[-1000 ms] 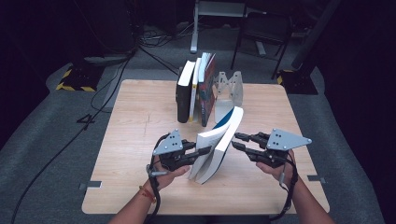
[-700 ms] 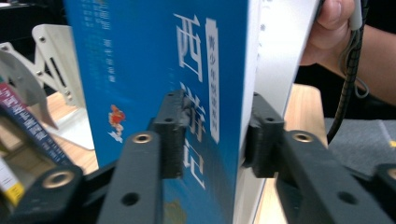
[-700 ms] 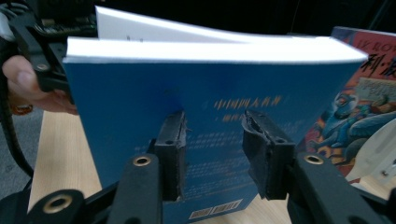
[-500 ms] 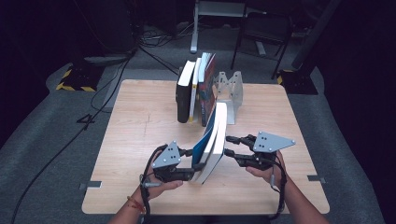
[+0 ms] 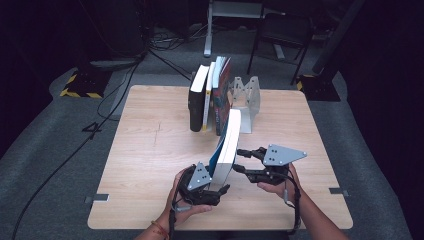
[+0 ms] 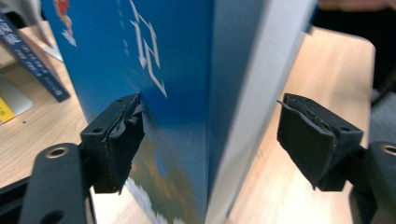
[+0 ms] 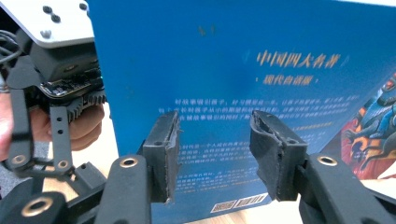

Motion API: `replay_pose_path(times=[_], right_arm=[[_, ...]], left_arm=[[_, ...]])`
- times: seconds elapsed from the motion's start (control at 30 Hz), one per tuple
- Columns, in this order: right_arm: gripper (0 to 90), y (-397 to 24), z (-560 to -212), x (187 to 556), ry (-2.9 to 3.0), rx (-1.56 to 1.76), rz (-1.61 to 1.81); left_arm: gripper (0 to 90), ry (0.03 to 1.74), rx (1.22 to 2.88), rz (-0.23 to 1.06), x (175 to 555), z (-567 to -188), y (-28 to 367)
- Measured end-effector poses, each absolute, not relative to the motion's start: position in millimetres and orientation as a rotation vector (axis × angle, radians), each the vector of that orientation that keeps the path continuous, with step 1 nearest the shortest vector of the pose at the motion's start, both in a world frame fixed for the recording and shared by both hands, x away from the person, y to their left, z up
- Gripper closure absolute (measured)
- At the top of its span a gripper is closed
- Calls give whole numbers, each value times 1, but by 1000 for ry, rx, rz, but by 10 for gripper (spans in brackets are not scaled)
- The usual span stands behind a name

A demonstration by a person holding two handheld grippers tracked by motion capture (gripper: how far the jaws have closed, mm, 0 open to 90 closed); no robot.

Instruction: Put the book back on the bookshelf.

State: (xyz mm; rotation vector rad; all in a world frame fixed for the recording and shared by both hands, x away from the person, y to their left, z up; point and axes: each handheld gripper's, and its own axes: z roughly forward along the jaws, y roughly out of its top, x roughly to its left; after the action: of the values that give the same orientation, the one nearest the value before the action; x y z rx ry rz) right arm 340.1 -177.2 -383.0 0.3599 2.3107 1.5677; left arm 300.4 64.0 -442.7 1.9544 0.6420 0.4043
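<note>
Blue book point(image 5: 229, 145) upright on wooden surface point(image 5: 150, 150), left gripper point(image 5: 220, 189) fingers just opening around its spine, pads clear, right gripper point(image 5: 241, 160) fingers spread, opening against back cover

Glossy blue paper-covered book point(image 5: 227, 150) on a pale matt wood-grain table point(image 5: 150, 150) — tongs' pads point(image 6: 116, 140) rough, matt black.

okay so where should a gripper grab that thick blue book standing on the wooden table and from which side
Probably the near bottom corner of the thick blue book, approached from the person's side. It stands on edge, leaning, so both covers are exposed there. The left gripper, jaws just opened, already straddles its thickness; one pad touches the cover, the other stands clear.
</note>
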Motion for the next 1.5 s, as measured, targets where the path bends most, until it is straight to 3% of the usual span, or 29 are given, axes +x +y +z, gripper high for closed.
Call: replay_pose_path(times=[0.1,0.23,0.47,0.6,1.07,1.33,1.5], right_arm=[[497,-174,-386,341,2292,384,1590],[491,-170,-392,343,2286,414,1607],[439,-166,-394,345,2270,440,1599],[434,-168,-395,348,2263,458,1596],[376,-188,-400,356,2292,481,1510],[290,-197,-407,359,2333,479,1493],[241,-193,-411,364,2383,441,1526]], left_arm=[[207,678,1924,448,298,-444,60],[303,754,1844,555,296,-443,56],[515,768,1796,549,294,-443,65],[579,775,1803,523,296,-442,75],[592,552,1860,306,294,-441,109],[585,442,1902,180,291,-438,131],[575,415,1939,212,290,-436,135]])
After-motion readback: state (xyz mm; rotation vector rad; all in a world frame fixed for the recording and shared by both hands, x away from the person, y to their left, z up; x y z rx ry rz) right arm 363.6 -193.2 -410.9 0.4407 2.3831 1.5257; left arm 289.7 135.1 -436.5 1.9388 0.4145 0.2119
